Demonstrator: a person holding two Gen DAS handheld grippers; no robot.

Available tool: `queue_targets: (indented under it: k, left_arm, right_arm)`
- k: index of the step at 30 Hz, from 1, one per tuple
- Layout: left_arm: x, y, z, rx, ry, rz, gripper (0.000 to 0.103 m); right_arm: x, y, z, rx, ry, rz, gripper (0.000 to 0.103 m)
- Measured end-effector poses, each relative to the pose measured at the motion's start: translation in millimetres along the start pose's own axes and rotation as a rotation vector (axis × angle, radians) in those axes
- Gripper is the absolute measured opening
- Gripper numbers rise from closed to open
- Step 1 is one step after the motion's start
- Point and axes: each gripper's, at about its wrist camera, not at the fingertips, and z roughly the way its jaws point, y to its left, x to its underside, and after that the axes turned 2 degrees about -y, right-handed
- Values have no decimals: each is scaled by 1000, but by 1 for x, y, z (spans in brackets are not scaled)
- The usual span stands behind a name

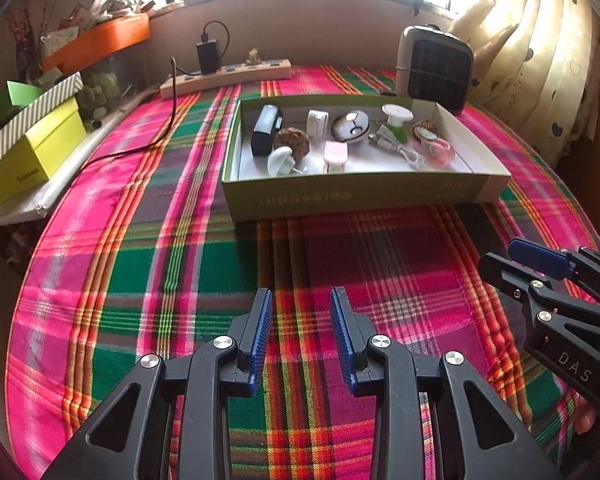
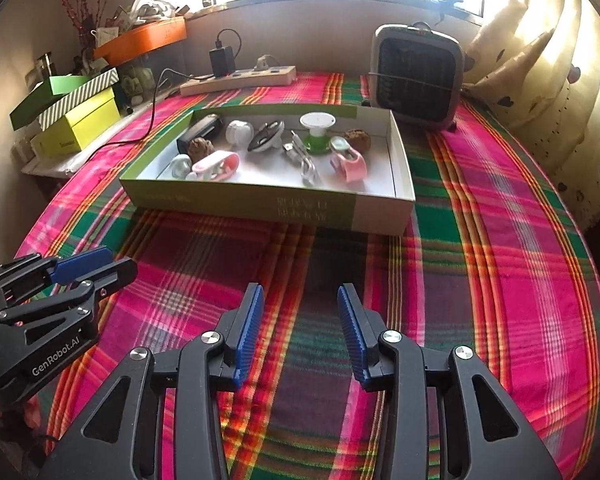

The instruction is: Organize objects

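Left wrist view: my left gripper (image 1: pixel 301 300) hangs over the plaid cloth (image 1: pixel 204 264), jaws apart, nothing between. The right gripper (image 1: pixel 512 258) is cut off at the frame edge, so I cannot tell its gap here. One green box (image 1: pixel 340 196) sits ahead holding roughly ten small objects, some overlapping. Right wrist view: the right gripper (image 2: pixel 300 298) is parted and empty; two pink clips (image 2: pixel 216 164) lie inside the green box (image 2: pixel 228 200); window glare washes out the sill.

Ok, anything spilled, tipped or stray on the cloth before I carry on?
Nothing stands out. The small items all sit inside the green box; the plaid cloth around it is bare, and both grippers are empty.
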Motion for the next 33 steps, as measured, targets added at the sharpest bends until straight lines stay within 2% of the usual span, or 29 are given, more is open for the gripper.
queue_targets:
  k: [7,16,23,27,33]
  left_arm:
    - [0,-2,3,-7,-6,2,28]
    - [-2,0,6,-15,-14,-19,32]
    - [-3,1,7,-24,-13,-34,33]
    - [-3,0,7,-28,-12,-44,34]
    - [-3,1,7,-28,-12,-50,35]
  right_arm:
    - [4,-4,6,11,30,13,40]
    - [4,-5,6,28,36,6,49]
    - [3,-4,9,37,44,-5,58]
    - [2,-5,11,58,52,1,69]
    - [3,-6,11,66,54,7,71]
